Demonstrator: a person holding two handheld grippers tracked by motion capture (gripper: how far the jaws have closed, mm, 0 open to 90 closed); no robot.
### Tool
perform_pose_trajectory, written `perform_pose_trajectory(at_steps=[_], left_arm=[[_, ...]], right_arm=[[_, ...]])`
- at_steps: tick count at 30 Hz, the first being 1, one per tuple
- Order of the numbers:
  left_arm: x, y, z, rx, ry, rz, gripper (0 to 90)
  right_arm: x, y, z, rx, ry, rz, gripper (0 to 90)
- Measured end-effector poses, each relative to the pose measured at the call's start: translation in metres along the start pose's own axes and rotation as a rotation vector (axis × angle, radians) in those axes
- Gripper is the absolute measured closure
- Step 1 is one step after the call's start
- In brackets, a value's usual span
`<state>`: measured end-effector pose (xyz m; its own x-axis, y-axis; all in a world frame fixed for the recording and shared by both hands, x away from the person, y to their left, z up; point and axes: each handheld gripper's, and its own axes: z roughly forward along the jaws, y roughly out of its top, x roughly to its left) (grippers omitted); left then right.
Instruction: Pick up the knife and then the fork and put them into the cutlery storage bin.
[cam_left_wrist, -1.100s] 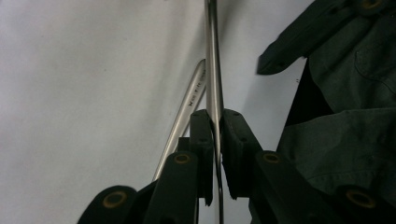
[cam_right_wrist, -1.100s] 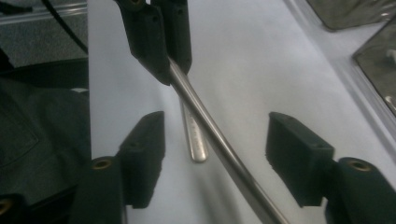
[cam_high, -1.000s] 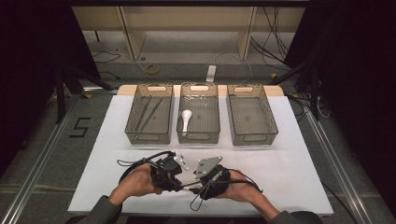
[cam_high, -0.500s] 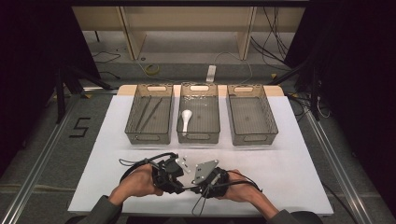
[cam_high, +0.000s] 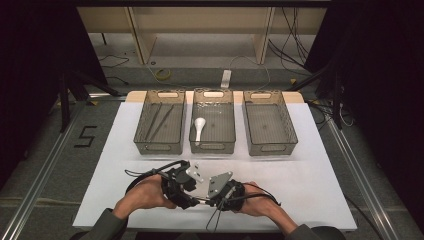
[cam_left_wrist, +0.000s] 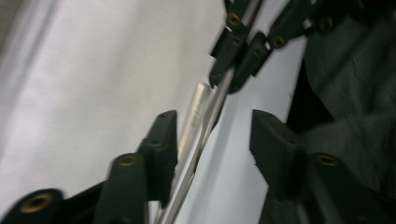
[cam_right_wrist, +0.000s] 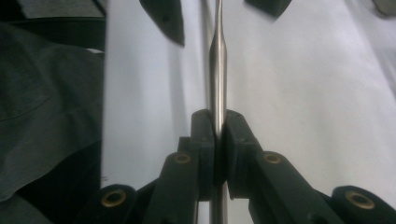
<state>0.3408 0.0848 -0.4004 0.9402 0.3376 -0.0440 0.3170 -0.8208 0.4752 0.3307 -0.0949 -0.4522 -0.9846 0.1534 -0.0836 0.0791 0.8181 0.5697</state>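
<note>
While the right tongs (cam_right_wrist: 215, 135) clamp the metal rod (cam_right_wrist: 217, 60), it lies between the just-opened left tongs (cam_left_wrist: 212, 140).

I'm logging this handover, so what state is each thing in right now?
Right gripper: jaws shut on the metal rod.
Left gripper: jaws have just been opening, the rod between them.
Metal rod: gripped by the right gripper.
Left bin: holds thin utensils.
Middle bin: holds a white spoon.
</note>
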Motion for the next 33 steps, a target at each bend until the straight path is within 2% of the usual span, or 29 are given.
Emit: perform_pose_trajectory(at_steps=[2, 3, 8, 11, 14, 16, 19, 21, 23, 29, 33], left_arm=[[0.003, 0.0, -0.005, -0.053, -0.008, -0.007, 43.0], [0.004, 0.001, -0.007, -0.077, -0.021, -0.027, 42.8], [0.007, 0.0, -0.015, -0.129, 0.029, -0.073, 33.6], [0.01, -0.002, -0.02, -0.152, 0.045, -0.096, 30.9], [0.012, -0.003, -0.024, -0.203, 0.05, -0.113, 28.0], [0.013, -0.004, -0.025, -0.218, 0.054, -0.117, 26.0], [0.015, -0.007, -0.026, -0.235, 0.057, -0.125, 22.4], [0.017, -0.009, -0.025, -0.256, 0.05, -0.132, 20.9], [0.02, -0.012, -0.023, -0.277, 0.066, -0.131, 19.6], [0.029, -0.023, -0.021, -0.346, 0.093, -0.196, 18.7], [0.033, -0.03, -0.019, -0.357, 0.107, -0.214, 17.7]], right_arm=[[-0.004, -0.003, -0.001, 0.001, -0.013, 0.008, 84.6], [-0.006, -0.003, -0.003, 0.001, -0.014, 0.025, 84.6], [-0.014, -0.01, -0.009, 0.003, -0.044, 0.1, 84.6], [-0.021, -0.017, -0.014, -0.004, -0.062, 0.121, 84.6], [-0.029, -0.024, -0.018, 0.004, -0.096, 0.168, 84.6], [-0.035, -0.03, -0.022, 0.007, -0.127, 0.207, 84.6], [-0.042, -0.037, -0.032, -0.03, -0.159, 0.267, 84.5], [-0.046, -0.039, -0.037, -0.055, -0.181, 0.288, 84.6], [-0.049, -0.043, -0.042, -0.069, -0.197, 0.292, 84.5], [-0.053, -0.046, -0.054, -0.096, -0.235, 0.328, 84.5], [-0.06, -0.048, -0.062, -0.109, -0.262, 0.359, 84.5]])
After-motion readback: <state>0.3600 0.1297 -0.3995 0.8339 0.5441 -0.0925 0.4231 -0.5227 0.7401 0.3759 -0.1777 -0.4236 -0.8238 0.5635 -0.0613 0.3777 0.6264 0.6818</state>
